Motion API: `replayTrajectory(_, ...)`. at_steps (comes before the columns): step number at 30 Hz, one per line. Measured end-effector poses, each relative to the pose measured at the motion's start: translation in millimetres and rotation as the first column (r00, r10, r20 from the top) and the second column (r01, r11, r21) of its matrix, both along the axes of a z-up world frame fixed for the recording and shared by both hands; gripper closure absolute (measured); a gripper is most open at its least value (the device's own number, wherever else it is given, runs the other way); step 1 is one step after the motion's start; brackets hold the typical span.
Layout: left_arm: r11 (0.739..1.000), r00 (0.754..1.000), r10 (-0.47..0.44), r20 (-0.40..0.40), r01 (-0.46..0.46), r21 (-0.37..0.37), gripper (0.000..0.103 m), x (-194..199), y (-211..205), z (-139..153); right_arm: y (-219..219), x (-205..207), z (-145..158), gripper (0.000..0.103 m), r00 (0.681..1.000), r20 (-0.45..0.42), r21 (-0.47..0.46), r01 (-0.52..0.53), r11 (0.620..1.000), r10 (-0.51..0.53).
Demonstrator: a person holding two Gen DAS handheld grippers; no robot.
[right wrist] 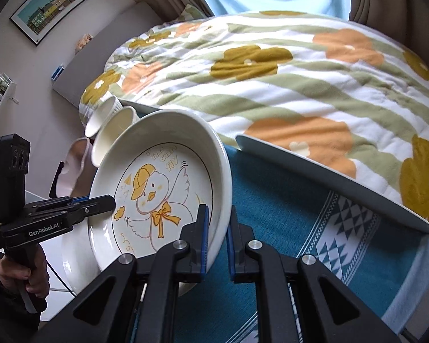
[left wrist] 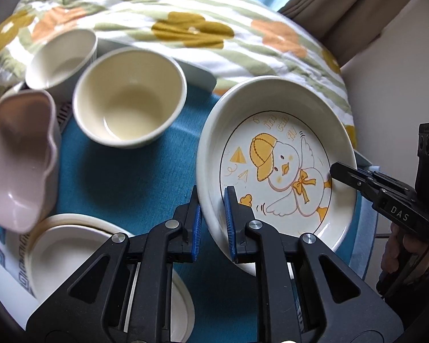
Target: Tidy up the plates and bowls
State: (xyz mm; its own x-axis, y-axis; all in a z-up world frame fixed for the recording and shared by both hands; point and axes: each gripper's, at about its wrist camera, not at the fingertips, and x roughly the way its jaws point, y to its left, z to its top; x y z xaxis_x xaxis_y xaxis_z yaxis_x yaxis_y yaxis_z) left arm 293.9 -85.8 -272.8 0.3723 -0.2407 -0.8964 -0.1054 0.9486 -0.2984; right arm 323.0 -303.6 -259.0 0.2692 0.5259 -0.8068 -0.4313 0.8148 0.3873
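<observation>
Holding: I have the duck plate (left wrist: 274, 168) pinched at two places on its rim, tilted and, as I read it, clear of the blue cloth (left wrist: 123, 177).
Left gripper (left wrist: 212, 223): jaws drawn almost together on the near rim, one blue pad inside the wall, one outside.
Right gripper (right wrist: 216, 240): the same bite on the opposite rim, nearly closed, the wall sandwiched between its pads; its nose also shows over the plate's far edge in the left view.
Plate's place: above the cloth, between the cream bowl (left wrist: 130, 97) and the table's right edge, with the floral quilt (left wrist: 186, 28) behind it.
Weight: glazed ceramic, so I judge it heavy for its size and completely stiff; both grips must travel together or the rim gets twisted.
Surface: glossy glaze, likely slippery against the pads; a thin rim bite could creep if I tilt further.
Fragility: it will chip or shatter if dropped or knocked on the other crockery.
Best hold: the upright rim wall, on opposite sides, as now.
Neighbours: pink bowl (left wrist: 17, 165), white ribbed bowl (left wrist: 61, 57) and stacked white plates (left wrist: 71, 251) sit close on the left, so I would set it down gently there.
</observation>
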Motion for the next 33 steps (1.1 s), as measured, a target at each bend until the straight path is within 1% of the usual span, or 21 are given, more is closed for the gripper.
replayTrajectory(3, 0.999, 0.999, -0.033, 0.041, 0.033, 0.006, 0.091, -15.5, 6.9, 26.4, 3.5, -20.8, 23.9, 0.093, 0.999, 0.034, 0.006, 0.031, 0.999, -0.031)
replayTrajectory(7, 0.997, 0.994, -0.08, 0.076, 0.079, 0.004, 0.091, -39.7, 24.3, 50.7, 16.1, -53.1, 49.1, 0.093, 0.994, 0.067, 0.003, 0.081, 0.997, -0.081)
replayTrajectory(11, 0.99, 0.985, -0.143, 0.096, 0.143, 0.001, 0.091, -64.4, 44.6, 64.9, 33.4, -89.4, 62.3, 0.093, 0.987, 0.083, 0.001, 0.138, 0.99, -0.138)
replayTrajectory(15, 0.976, 0.972, -0.215, 0.092, 0.217, -0.017, 0.091, -88.8, 68.5, 67.6, 53.5, -125.9, 65.1, 0.093, 0.975, 0.069, 0.0, 0.214, 0.977, -0.213)
replayTrajectory(18, 0.964, 0.962, -0.261, 0.083, 0.264, -0.017, 0.091, -105.8, 85.7, 62.7, 69.5, -153.4, 60.0, 0.093, 0.963, 0.056, -0.001, 0.263, 0.965, -0.263)
replayTrajectory(22, 0.952, 0.951, -0.305, 0.054, 0.306, -0.013, 0.091, -124.7, 109.0, 47.7, 90.4, -183.4, 42.8, 0.093, 0.948, 0.015, 0.006, 0.318, 0.948, -0.318)
replayTrajectory(25, 0.947, 0.946, -0.322, 0.034, 0.322, -0.005, 0.091, -134.1, 120.9, 32.0, 104.4, -199.8, 25.3, 0.093, 0.939, -0.024, 0.003, 0.343, 0.939, -0.343)
replayTrajectory(29, 0.943, 0.944, -0.331, 0.001, 0.331, -0.02, 0.091, -142.3, 131.9, 3.9, 115.0, -208.6, 8.5, 0.093, 0.929, -0.043, -0.023, 0.366, 0.93, -0.366)
replayTrajectory(31, 0.946, 0.946, -0.324, -0.005, 0.324, -0.031, 0.091, -145.4, 136.1, -7.3, 119.8, -209.4, 2.1, 0.093, 0.93, -0.04, -0.049, 0.363, 0.931, -0.365)
replayTrajectory(33, 0.944, 0.945, -0.328, 0.001, 0.328, -0.015, 0.091, -146.7, 136.3, -16.4, 123.5, -208.2, -4.4, 0.092, 0.933, -0.05, -0.067, 0.353, 0.933, -0.357)
